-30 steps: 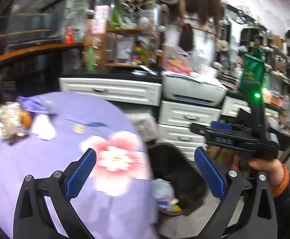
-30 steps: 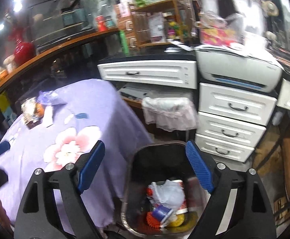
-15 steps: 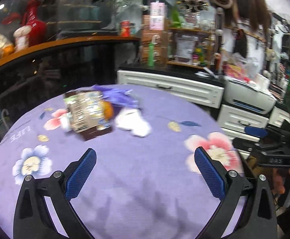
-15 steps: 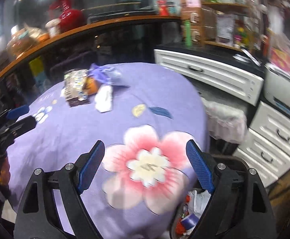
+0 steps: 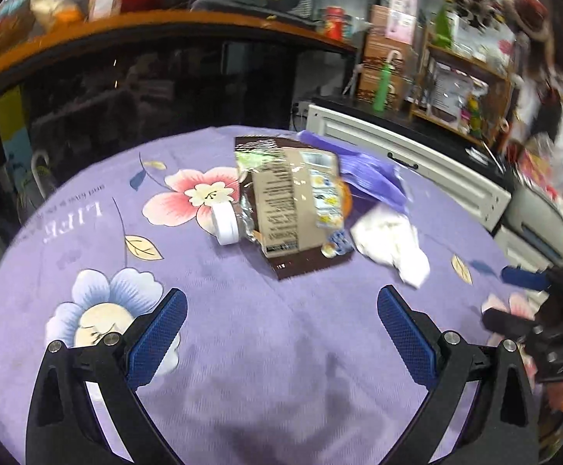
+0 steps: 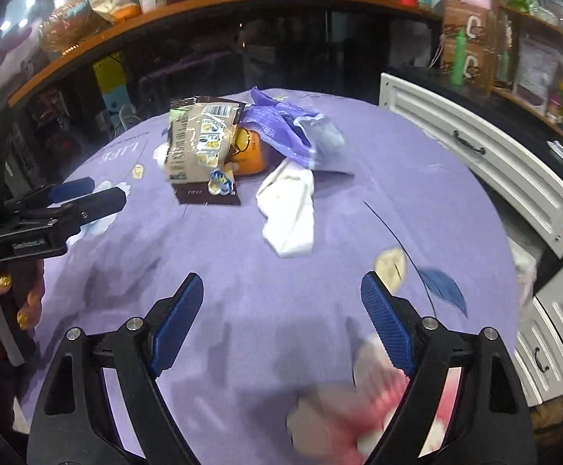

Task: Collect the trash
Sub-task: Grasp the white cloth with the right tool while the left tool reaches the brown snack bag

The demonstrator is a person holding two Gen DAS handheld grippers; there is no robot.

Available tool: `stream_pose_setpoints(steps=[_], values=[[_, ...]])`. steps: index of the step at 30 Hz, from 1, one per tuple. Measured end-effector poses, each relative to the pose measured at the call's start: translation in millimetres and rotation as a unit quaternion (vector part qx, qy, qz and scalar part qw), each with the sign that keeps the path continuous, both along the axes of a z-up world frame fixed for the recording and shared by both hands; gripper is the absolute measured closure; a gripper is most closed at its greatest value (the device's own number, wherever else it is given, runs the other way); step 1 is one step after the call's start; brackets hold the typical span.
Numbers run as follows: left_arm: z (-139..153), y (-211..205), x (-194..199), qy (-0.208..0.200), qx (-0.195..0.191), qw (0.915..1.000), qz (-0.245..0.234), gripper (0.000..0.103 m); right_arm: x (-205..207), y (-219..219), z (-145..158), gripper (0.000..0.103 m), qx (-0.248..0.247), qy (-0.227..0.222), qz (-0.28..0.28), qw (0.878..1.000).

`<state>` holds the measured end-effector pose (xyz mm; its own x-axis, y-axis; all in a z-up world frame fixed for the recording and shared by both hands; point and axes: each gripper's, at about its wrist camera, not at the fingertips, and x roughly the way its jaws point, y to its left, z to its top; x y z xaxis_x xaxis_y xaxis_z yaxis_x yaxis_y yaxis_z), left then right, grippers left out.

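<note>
The trash sits in one little heap on the far side of the round table [image 5: 242, 368], on the purple flowered cloth. I count five pieces: one brown snack bag [image 5: 287, 201] lying flat on top, one white cap [image 5: 225, 219] touching its left edge, one orange ball-like thing [image 6: 248, 149] peeking out from under the bag, one purple wrapper [image 5: 370, 178] behind it, and one crumpled white tissue [image 5: 390, 242] just to the right. The pieces touch or lie over each other, and the tissue reaches out nearest to us. The left gripper [image 5: 281, 337] hangs over the bare cloth in front of the heap, its two blue pads wide apart with nothing between them. The right gripper [image 6: 281, 317] is also spread wide and holds nothing, with the tissue [image 6: 289, 209] ahead of it. A second ago both grippers were over by the black bin on the floor, looking down at the rubbish inside it; now they have swung back over the table, the bin is out of sight, and the heap looks much closer. Each gripper shows in the other's view, off to the side. Behind the table there is a dark counter with an orange top, and white drawers [image 6: 486, 166] stand to the right.
</note>
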<state>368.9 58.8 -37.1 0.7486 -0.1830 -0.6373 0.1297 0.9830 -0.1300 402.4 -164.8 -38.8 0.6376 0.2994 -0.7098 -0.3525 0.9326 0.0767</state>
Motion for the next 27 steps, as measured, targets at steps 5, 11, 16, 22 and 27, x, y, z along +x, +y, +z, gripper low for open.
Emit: stream_pose_setpoints(steps=[5,11,16,22,27], values=[[-3,5,27,0.01,-0.028,0.9995,-0.013,0.006,48,12,-18,0.02,-0.01,0.035,0.0,0.999],[-16,9,50,0.033,-0.04,0.9982,-0.029,0.006,85,21,-30,0.028,-0.02,0.052,-0.001,0.998],[-25,14,62,0.056,-0.066,0.9956,-0.036,0.006,107,26,-41,0.046,-0.022,0.078,0.003,0.997],[-30,16,68,0.064,-0.116,0.9898,-0.053,0.007,102,31,-38,0.087,-0.019,0.076,0.031,0.996],[-31,17,75,0.061,-0.145,0.986,-0.056,0.007,86,29,-33,0.092,-0.008,0.076,0.04,0.996]])
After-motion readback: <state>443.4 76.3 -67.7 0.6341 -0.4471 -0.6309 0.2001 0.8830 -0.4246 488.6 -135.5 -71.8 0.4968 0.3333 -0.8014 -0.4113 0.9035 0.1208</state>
